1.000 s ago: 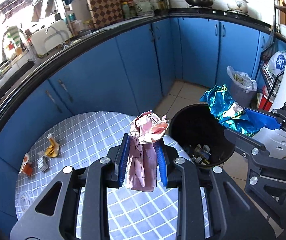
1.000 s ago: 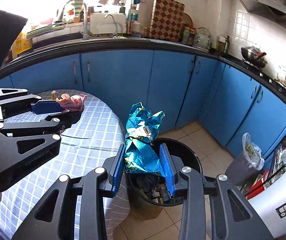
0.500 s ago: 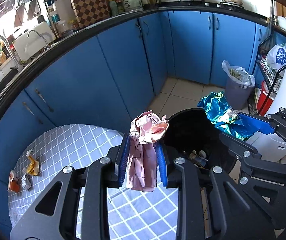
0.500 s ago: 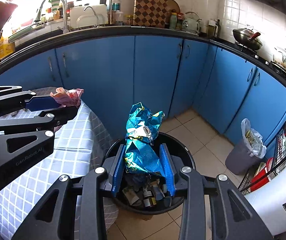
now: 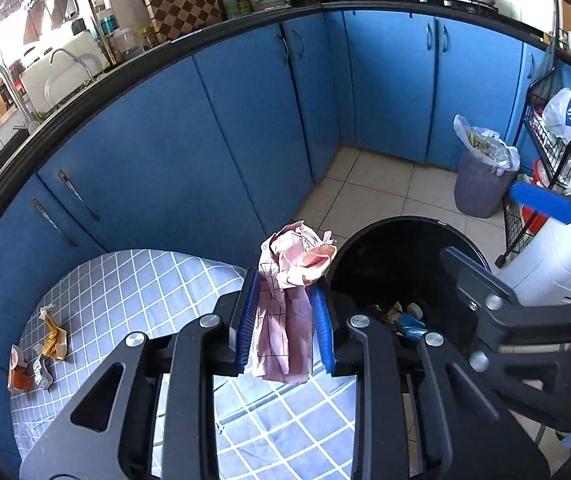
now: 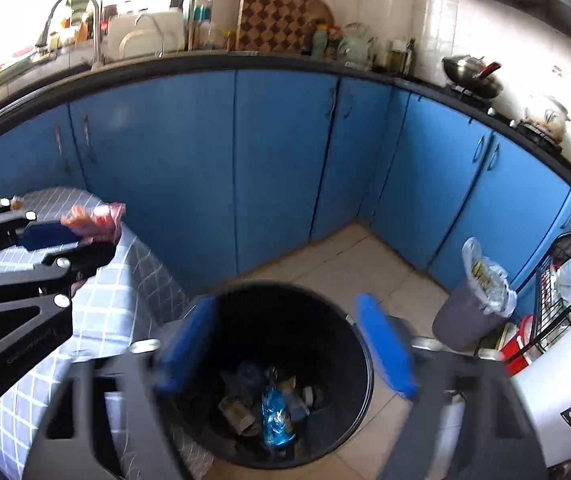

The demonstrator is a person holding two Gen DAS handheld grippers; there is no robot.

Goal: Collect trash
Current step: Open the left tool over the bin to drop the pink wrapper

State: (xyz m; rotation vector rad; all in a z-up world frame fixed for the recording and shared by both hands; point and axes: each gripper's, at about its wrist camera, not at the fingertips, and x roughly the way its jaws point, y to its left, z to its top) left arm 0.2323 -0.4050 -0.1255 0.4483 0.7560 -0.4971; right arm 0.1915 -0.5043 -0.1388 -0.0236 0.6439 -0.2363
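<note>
My left gripper (image 5: 283, 322) is shut on a crumpled pink paper wrapper (image 5: 291, 276) and holds it over the table's edge, just left of the black trash bin (image 5: 369, 248). My right gripper (image 6: 285, 344) is open and empty above the same bin (image 6: 361, 360). A crumpled blue foil bag (image 6: 275, 416) lies inside the bin among other trash. The left gripper with the pink wrapper (image 6: 97, 220) also shows in the right wrist view at the left. Small wrappers (image 5: 51, 332) lie on the checked tablecloth (image 5: 133, 280) at the far left.
Blue kitchen cabinets (image 5: 245, 128) curve behind the table and bin. A small grey bin with a plastic liner (image 5: 481, 176) stands on the tiled floor to the right. A black wire rack (image 5: 541, 152) and a white appliance (image 5: 557, 264) stand at the far right.
My right gripper has opened and the blue foil bag has dropped into the black bin. My left gripper still holds the pink wrapper and has moved closer to the bin.
</note>
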